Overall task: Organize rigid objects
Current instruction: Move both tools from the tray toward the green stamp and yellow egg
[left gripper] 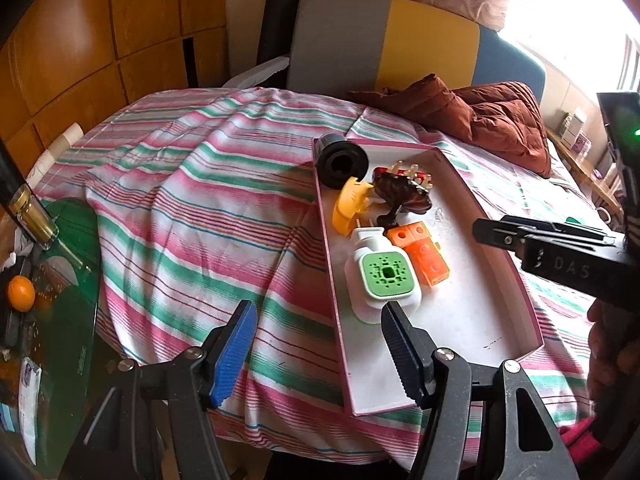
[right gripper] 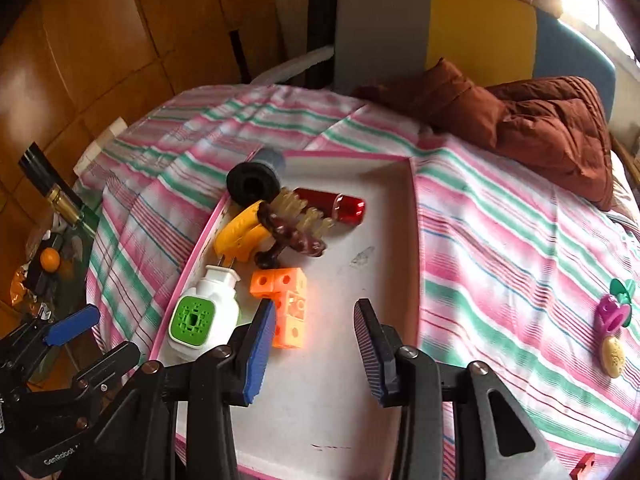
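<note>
tray [right gripper: 414, 240]: white box lid with pink rim on the striped sheet [left gripper: 180, 200], serving as your collection spot; everything sorted so far sits bunched at its far-left end, the near half bare
black cylinder [right gripper: 252, 184]: lying on its side in the far-left corner against the rim, so it likely won't roll
hair clips: yellow clip [right gripper: 240, 234] and dark brown clip [right gripper: 294, 230] piled touching each other, red tube [right gripper: 340, 204] just behind them
plug unit [right gripper: 204, 316]: white with green face, prongs pointing toward the yellow clip, body against the left rim
orange blocks [right gripper: 286, 304]: just beside the plug unit, right in front of your right tool's left finger, apart from both fingers
right gripper [right gripper: 314, 344]: jaws spread, nothing between them, hanging over the bare tray floor; reads as just having let the orange blocks go
left gripper [left gripper: 320, 344]: jaws spread and empty, straddling the tray's left rim without pinching it; looks like you're standing by, maybe to steady the tray
still out: pink, green and yellow toy [right gripper: 614, 332] on the sheet, well right of the tray; probably your next pick
risk: far-left pile is crowded, so drop the next piece on the bare near half
not task: brown quilt [right gripper: 540, 128], orange fruit [left gripper: 21, 293] on the side table
</note>
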`<state>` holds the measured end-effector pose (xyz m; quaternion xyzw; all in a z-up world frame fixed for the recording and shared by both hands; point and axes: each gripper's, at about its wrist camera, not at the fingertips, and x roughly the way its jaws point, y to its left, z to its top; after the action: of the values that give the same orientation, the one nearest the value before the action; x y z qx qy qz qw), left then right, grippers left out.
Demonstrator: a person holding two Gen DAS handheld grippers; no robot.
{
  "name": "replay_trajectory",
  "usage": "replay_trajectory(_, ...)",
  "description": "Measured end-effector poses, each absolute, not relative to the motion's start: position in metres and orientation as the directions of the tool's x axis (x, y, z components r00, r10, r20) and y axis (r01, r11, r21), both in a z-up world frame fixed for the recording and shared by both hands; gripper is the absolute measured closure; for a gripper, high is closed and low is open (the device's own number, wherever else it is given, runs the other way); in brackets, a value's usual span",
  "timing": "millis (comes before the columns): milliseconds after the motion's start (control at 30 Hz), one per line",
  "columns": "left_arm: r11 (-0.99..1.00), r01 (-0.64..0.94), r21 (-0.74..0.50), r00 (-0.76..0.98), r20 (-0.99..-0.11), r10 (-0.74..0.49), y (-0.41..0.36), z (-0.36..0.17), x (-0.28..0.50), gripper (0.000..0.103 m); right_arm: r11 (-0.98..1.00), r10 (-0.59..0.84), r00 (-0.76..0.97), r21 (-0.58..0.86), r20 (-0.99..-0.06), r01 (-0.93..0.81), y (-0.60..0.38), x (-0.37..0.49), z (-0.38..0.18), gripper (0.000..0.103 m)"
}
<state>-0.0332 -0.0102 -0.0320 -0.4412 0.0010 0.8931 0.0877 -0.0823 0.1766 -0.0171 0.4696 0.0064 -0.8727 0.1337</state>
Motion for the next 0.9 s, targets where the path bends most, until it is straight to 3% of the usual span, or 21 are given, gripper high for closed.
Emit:
replay_trajectory(500,-0.975,-0.215,-0.051,-0.598,-0.782,0.173,0.015,-0.023,-0.031,0.038,-0.994,-0.112,-0.598,0.098,-0.793,0.055,0.268,-0.071,-0.003,0.063)
replay_trajectory(900,-0.948,-0.317,-0.024,-0.596,-0.773,0.219,0.061,-0.011,-0.035,0.038,-0.963,0.123,-0.61,0.055,-0.783,-0.265,0.408,-0.058,0.003,0.063)
